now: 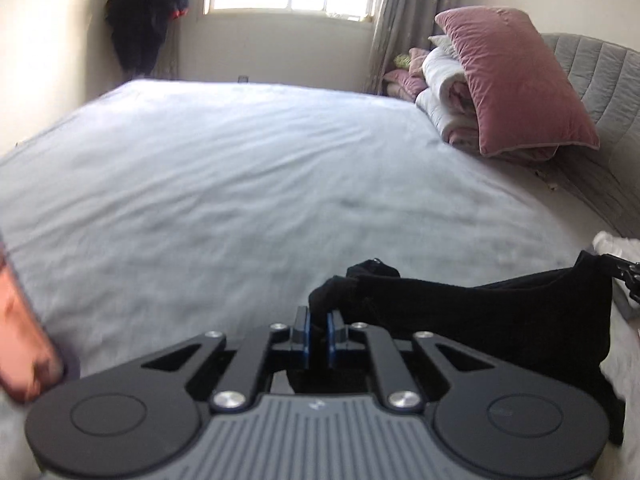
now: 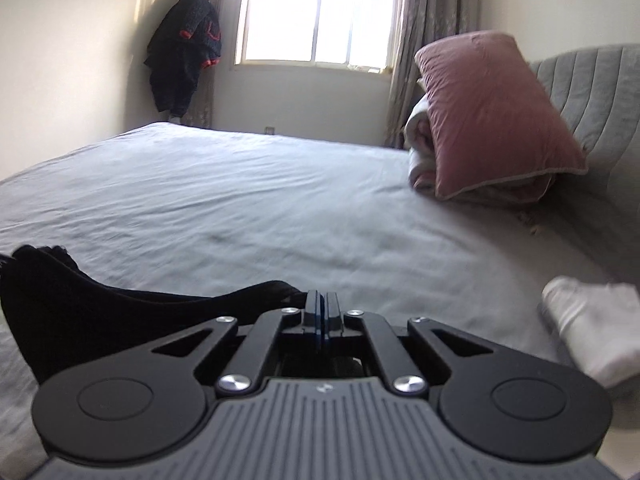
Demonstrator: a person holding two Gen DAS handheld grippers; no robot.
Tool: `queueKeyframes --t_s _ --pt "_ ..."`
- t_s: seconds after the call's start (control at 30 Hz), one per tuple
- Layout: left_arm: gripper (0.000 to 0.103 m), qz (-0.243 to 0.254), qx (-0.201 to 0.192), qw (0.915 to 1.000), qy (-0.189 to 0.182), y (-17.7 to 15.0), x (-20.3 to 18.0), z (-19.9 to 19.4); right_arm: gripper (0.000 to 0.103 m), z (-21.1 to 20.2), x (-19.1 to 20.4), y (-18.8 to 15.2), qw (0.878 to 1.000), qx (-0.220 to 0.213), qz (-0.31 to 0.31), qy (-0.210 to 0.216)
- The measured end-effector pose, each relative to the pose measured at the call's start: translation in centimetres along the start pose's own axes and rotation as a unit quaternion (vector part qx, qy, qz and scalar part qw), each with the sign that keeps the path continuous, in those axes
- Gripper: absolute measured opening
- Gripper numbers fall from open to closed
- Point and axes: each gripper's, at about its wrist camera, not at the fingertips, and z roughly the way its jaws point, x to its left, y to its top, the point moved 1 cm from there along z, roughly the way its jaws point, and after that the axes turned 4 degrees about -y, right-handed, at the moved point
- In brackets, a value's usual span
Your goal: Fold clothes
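Both wrist cams look across a bed w/ a pale grey sheet [image 1: 240, 184] toward a bright window [image 2: 316, 12].

Left cam only: a blurred reddish patch at the left edge [image 1: 24, 328], can't tell what it is, plus the far tip of the right gripper [image 1: 628, 276] poking in at the right edge, touching the garment's far end. Right cam only: a white folded item [image 2: 592, 324] lying on the sheet at right; the left cam catches just a white scrap there. Both show the pink pillow [image 2: 496, 116] leaning on rolled bedding by the grey headboard [image 2: 600, 96], and a dark jacket [image 2: 184, 56] hung in the corner.

The black garment [image 1: 500, 320] is lifted off the sheet near the bed's front edge, stretched btwn the two grippers. Long axis runs side to side across the view, top edge sagging in the middle, rest hanging down.

Left gripper [image 1: 318, 336]: pads clamped on one bunched end of the cloth, narrow gap filled w/ fabric. Right gripper [image 2: 322, 312]: pads pinched fully together on the other end.
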Motion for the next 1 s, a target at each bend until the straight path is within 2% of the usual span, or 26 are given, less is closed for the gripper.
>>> queueKeyframes --t_s 0.27,0.5,0.6,0.77,0.9,1.0 --pt "0.008 0.061 -0.032 0.9953 0.068 6.5 -2.5 7.3 0.001 8.2 -0.1 2.8 0.998 -0.021 -0.033 -0.054" --pt "0.008 0.072 -0.026 0.9923 0.097 9.6 -4.0 15.7 0.001 14.9 -0.5 2.7 0.996 -0.014 -0.051 -0.069" --pt "0.008 0.066 -0.015 0.9921 0.105 9.6 -4.1 19.0 0.001 17.6 -1.0 1.8 0.997 0.000 -0.049 -0.067" --pt "0.008 0.076 0.005 0.9897 0.121 7.9 -4.6 23.5 0.001 20.9 -1.3 -0.2 0.997 0.031 -0.045 -0.053" --pt "0.008 0.068 0.026 0.9894 0.126 6.3 -4.7 26.0 0.001 22.3 -1.2 -1.7 0.997 0.054 -0.046 -0.043" --pt "0.009 0.063 0.022 0.9890 0.132 5.5 -4.6 26.5 0.001 23.2 -1.3 -2.5 0.996 0.077 -0.038 -0.027"
